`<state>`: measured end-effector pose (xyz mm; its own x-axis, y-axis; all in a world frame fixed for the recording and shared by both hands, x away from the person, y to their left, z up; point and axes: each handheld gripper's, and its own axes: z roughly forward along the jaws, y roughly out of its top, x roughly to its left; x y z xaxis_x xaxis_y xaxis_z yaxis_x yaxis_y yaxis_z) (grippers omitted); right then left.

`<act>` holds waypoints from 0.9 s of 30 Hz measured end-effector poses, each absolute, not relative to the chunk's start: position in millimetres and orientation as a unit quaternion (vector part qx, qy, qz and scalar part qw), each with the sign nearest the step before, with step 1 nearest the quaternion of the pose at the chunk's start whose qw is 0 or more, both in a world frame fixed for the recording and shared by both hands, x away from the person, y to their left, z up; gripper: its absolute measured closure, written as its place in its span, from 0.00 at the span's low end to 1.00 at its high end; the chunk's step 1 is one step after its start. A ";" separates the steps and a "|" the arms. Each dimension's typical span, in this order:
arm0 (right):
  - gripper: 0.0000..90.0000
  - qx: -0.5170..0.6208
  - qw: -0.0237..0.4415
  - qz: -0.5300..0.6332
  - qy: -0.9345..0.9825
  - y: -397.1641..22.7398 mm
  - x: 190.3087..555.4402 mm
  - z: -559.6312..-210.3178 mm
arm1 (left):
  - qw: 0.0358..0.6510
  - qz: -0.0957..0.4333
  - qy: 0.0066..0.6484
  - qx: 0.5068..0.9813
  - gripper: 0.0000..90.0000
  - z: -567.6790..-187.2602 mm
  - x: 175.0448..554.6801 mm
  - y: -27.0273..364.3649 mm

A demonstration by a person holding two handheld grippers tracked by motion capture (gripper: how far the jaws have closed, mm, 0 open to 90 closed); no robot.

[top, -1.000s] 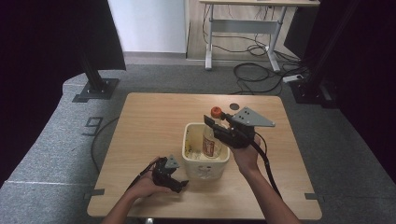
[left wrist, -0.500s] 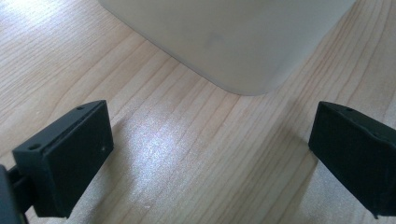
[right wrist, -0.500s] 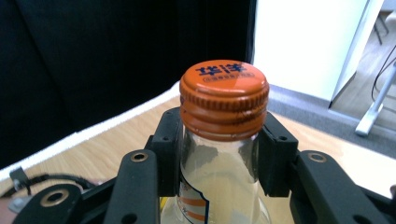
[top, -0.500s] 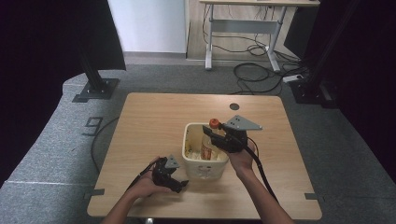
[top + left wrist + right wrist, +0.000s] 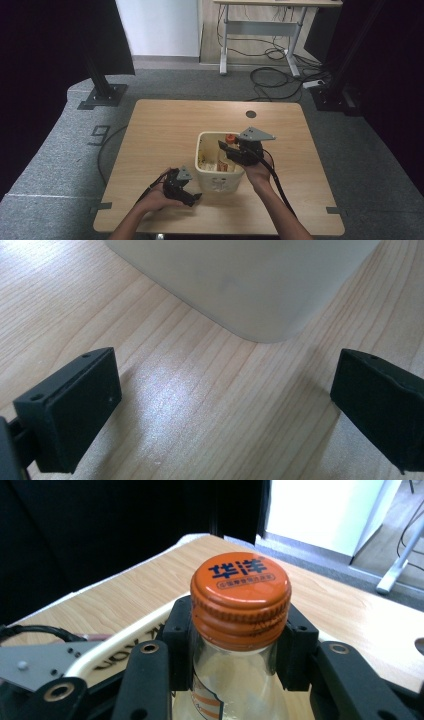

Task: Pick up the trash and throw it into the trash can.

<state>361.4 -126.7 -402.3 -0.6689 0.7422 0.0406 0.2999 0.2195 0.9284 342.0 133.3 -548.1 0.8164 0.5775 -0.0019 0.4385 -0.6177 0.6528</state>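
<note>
A cream plastic bin stands on the wooden table, near its front. My right gripper is over the bin's right side, shut on a clear glass bottle with an orange cap. In the right gripper view the jaws clamp the bottle's neck just under the cap, and the bin's rim runs below. My left gripper rests open on the table at the bin's front left corner. Its view shows bare wood between the pads and the bin wall close ahead.
Inside the bin lie other items with orange labels. A dark round hole sits in the tabletop at the back right. Beyond the table are black stand bases, floor cables and a desk frame.
My right gripper has carried the bottle from behind the bin's far rim toward me and down over the bin. The left gripper has stayed put.
</note>
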 end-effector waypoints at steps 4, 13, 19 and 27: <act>0.65 0.357 0.210 0.502 0.759 -128.5 363.8 -409.3 | 0.333 0.105 0.285 0.893 0.00 -548.2 342.1 133.1; 0.65 0.368 0.209 0.500 0.756 -136.4 367.4 -418.7 | 0.333 0.104 0.285 0.893 0.00 -548.2 342.2 133.1; 0.60 0.360 0.222 0.505 0.752 -139.4 366.2 -416.5 | 0.333 0.105 0.285 0.893 0.00 -548.3 342.0 133.0; 0.33 0.340 0.244 0.535 0.734 -147.6 350.4 -408.6 | 0.333 0.105 0.286 0.892 0.00 -548.2 341.7 133.0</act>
